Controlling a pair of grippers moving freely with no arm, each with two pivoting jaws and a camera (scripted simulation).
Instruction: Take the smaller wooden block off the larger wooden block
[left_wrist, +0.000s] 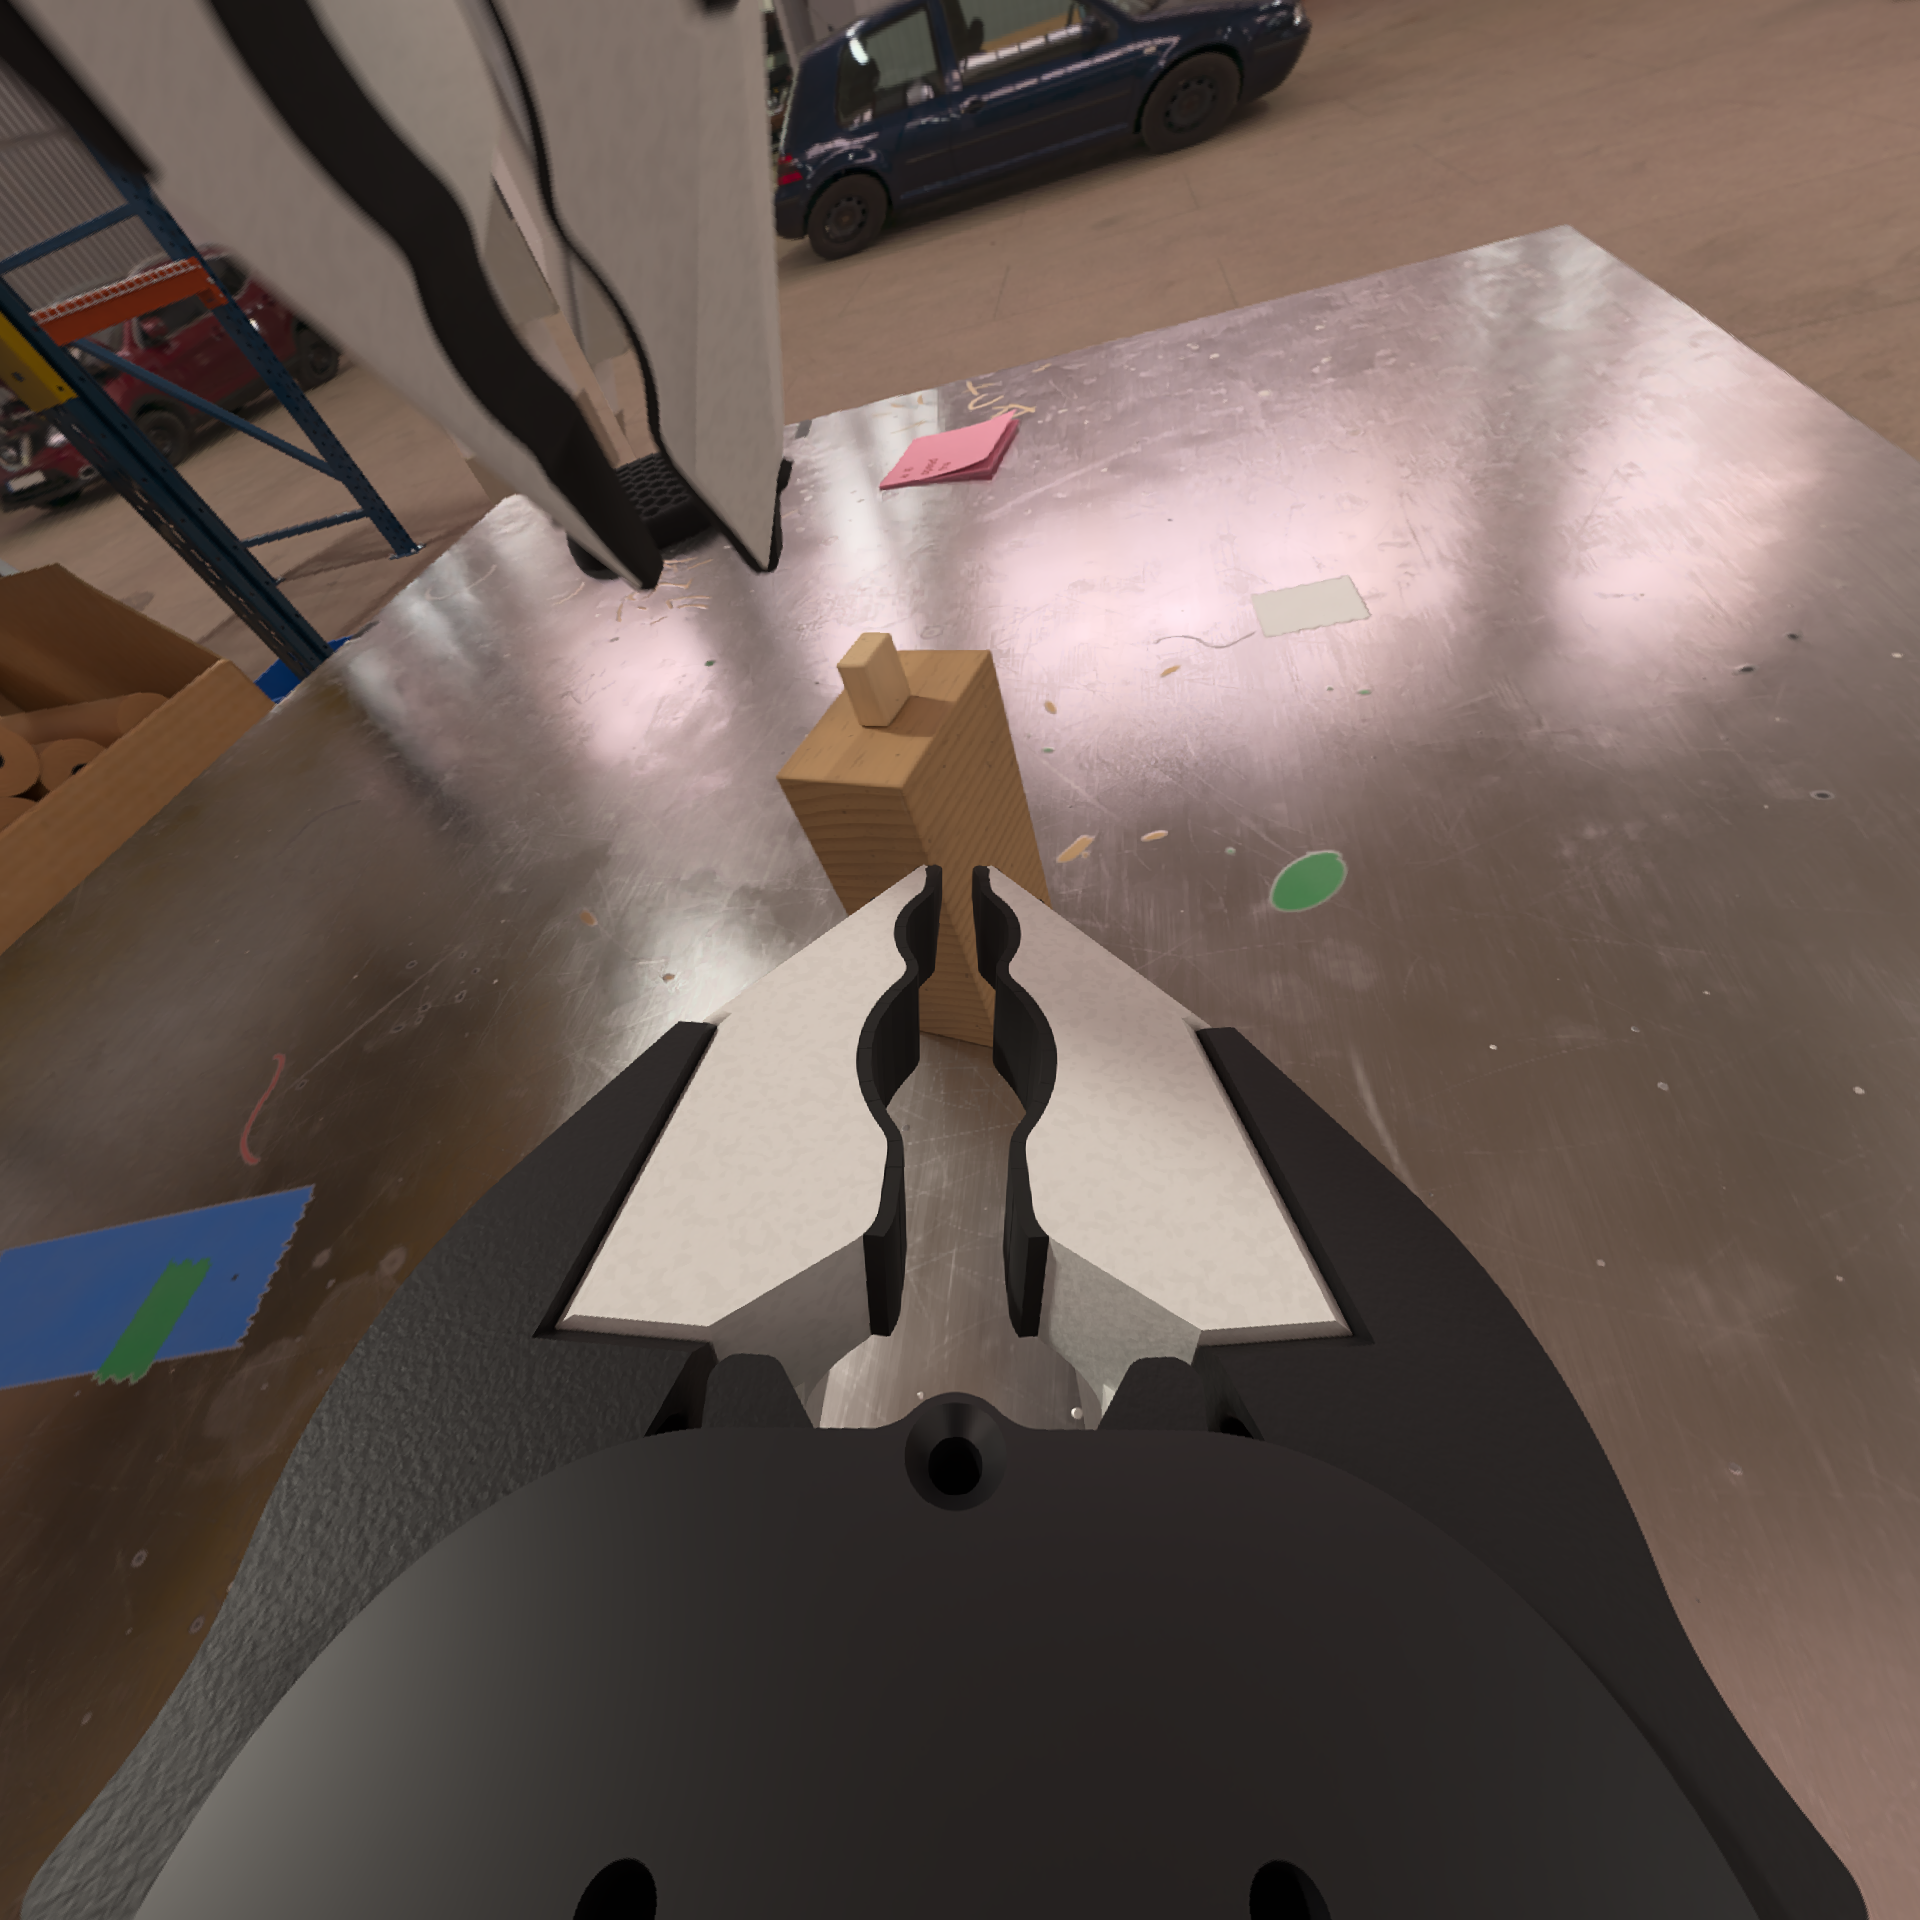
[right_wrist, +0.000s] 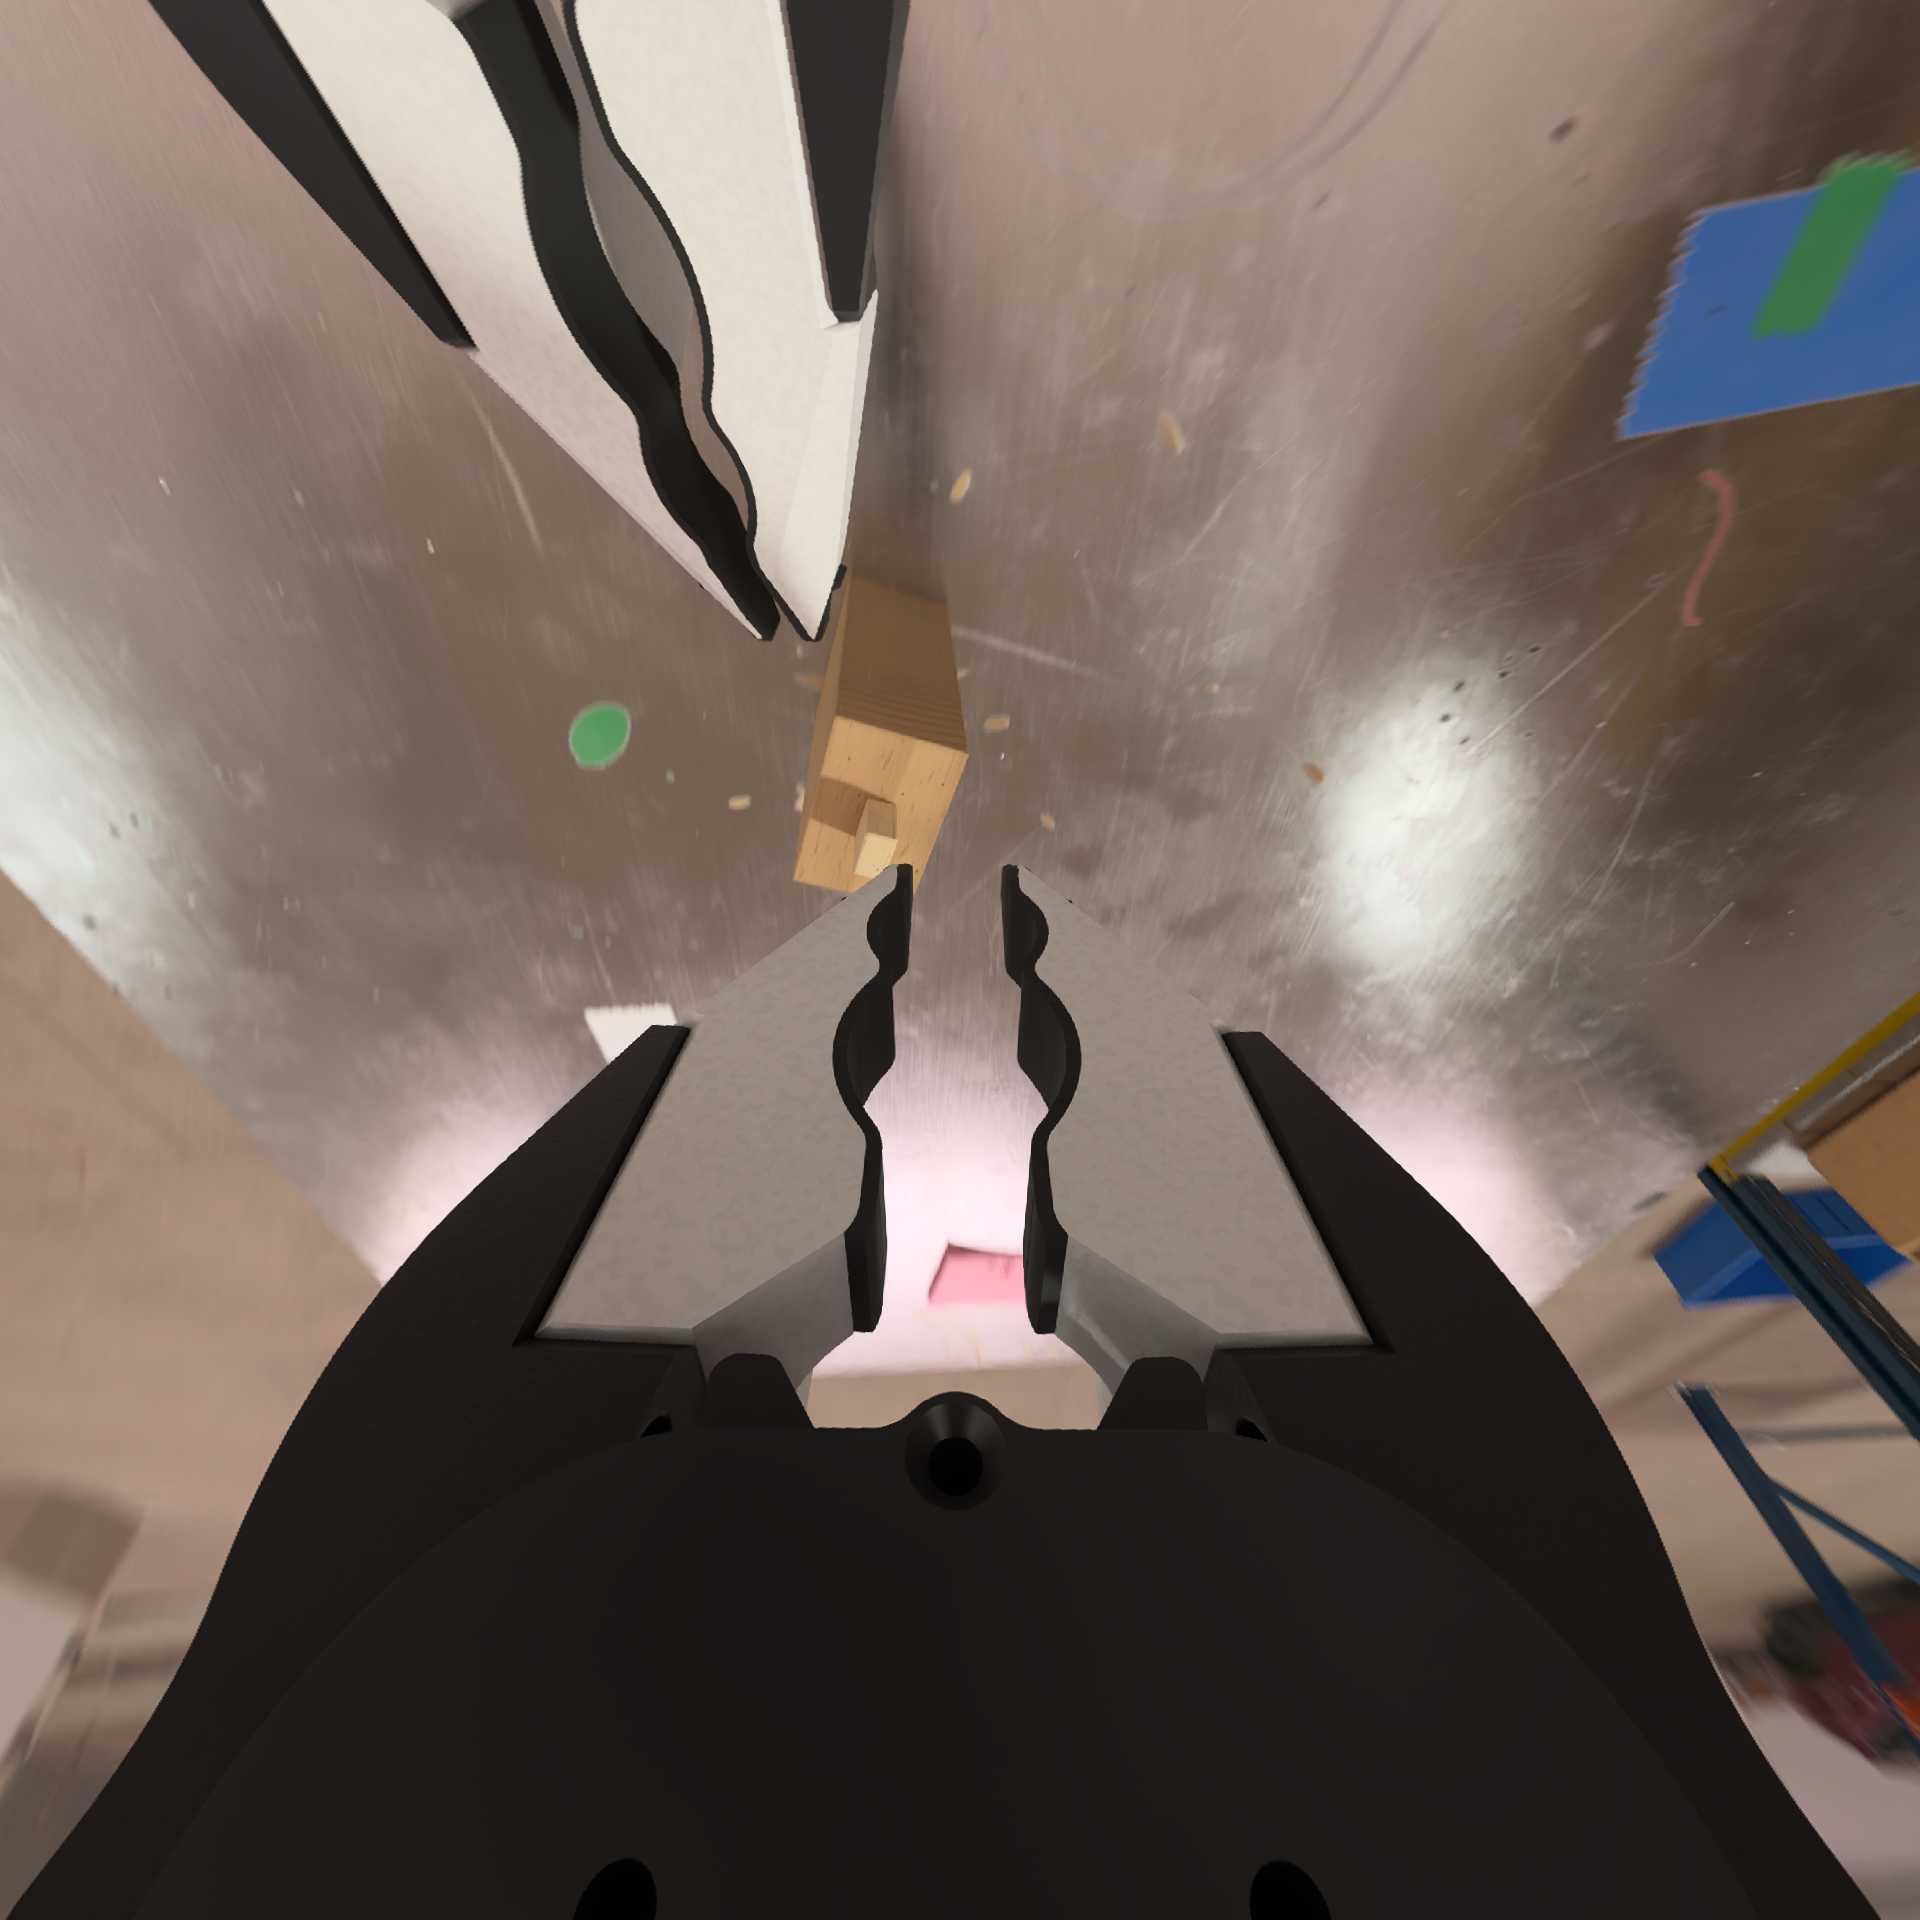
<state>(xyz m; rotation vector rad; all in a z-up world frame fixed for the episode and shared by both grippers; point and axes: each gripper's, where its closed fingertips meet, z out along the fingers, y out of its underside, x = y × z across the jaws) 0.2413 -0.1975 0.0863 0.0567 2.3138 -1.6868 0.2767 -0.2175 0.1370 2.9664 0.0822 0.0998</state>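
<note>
A tall larger wooden block (left_wrist: 914, 810) stands upright on the scratched metal table (left_wrist: 1455, 727). The smaller wooden block (left_wrist: 878, 681) sits on its top face, near the far left corner. My left gripper (left_wrist: 958, 881) is shut and empty, its tips low in front of the larger block's base. My right gripper (right_wrist: 956, 878) is open and empty, hovering above and beyond the blocks; it also shows in the left wrist view (left_wrist: 707, 566). In the right wrist view the smaller block (right_wrist: 876, 836) lies just left of my left fingertip, on the larger block (right_wrist: 894, 727).
A pink notepad (left_wrist: 951, 452) and a pale card (left_wrist: 1309, 606) lie at the table's far side. A green dot (left_wrist: 1307, 881) is right of the block. A blue sheet with green tape (left_wrist: 145, 1288) lies left. A cardboard box (left_wrist: 104, 748) stands off the left edge.
</note>
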